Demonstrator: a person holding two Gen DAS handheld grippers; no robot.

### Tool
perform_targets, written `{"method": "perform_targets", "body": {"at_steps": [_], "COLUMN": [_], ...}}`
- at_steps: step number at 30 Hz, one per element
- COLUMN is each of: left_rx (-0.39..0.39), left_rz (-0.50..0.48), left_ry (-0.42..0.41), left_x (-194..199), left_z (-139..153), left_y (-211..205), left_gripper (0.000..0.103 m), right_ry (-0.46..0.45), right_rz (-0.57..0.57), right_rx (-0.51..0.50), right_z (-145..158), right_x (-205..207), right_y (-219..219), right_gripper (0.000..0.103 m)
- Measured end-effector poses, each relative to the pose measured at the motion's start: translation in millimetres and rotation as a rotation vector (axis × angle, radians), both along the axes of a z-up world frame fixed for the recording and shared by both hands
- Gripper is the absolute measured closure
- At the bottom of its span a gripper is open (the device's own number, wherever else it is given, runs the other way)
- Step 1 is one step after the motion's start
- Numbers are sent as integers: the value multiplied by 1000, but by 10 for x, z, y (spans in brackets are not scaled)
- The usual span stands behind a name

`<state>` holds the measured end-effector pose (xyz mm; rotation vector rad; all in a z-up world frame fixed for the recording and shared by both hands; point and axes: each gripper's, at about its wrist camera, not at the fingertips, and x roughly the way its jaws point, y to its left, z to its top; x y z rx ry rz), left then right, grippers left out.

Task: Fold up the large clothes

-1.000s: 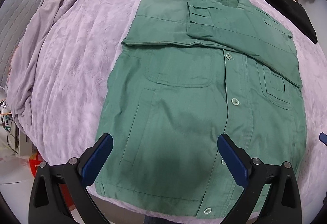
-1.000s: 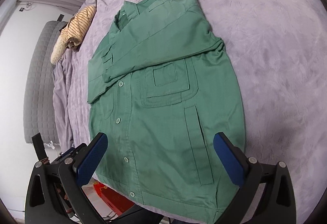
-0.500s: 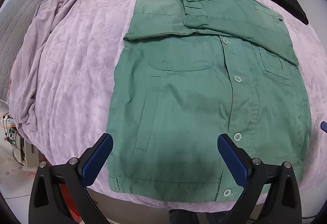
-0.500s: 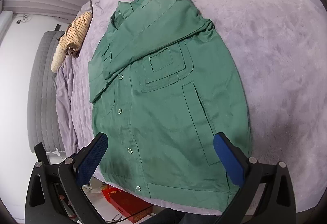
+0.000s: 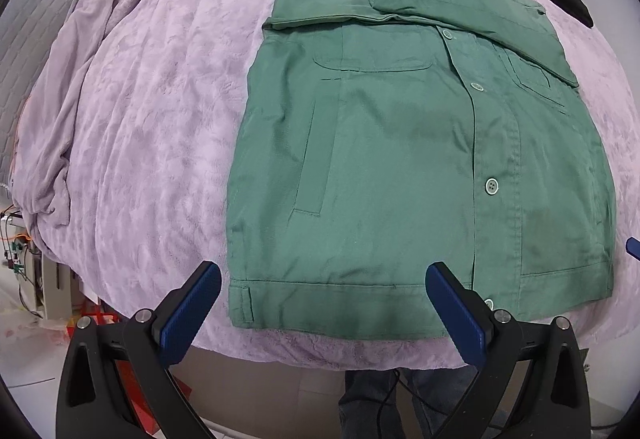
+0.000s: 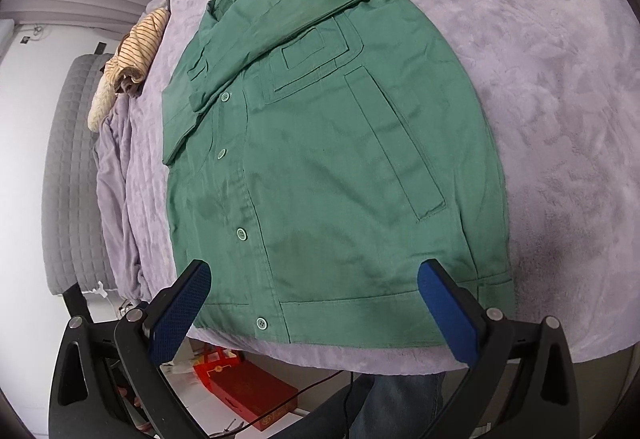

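While jacket (image 5: 400,159) lies flat, fingers (image 5: 196,303) gape.

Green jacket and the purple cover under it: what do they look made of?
Green jacket: looks like matte woven cotton or twill, crisp stitched seams, plastic-looking buttons. Purple cover: seemingly plush fleece or velvet, with a soft mottled nap.

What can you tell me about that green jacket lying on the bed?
The green jacket lies flat, front up, on a lilac plush blanket, collar away from the cameras and hem near the bed's edge. It looks like sturdy woven cotton, buttoned shut with matching green buttons, with chest pockets, slanted side pockets and a banded hem. Both sleeves are folded across the chest, one over the other. The left claw and right claw are open by the hem; neither grips it.
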<state>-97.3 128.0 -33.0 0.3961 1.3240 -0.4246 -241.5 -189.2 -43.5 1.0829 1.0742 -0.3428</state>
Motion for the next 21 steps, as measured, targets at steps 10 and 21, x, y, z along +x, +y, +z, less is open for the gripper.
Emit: {"method": "perform_targets", "body": {"at_steps": [10,21], "left_rx": [-29,-69], "left_rz": [-7,26], "left_ry": [47,147], "left_x": [-57,281], "left_z": [-108,-506], "left_y": [182,668], "left_gripper": [0,0], "right_ry": [24,93], "right_rz": [-21,-110], "right_rx": [-17,-66], "right_z": [15,-136], "right_x": [-143,-550], "right_y": [69,-117], "right_gripper": [0,0]}}
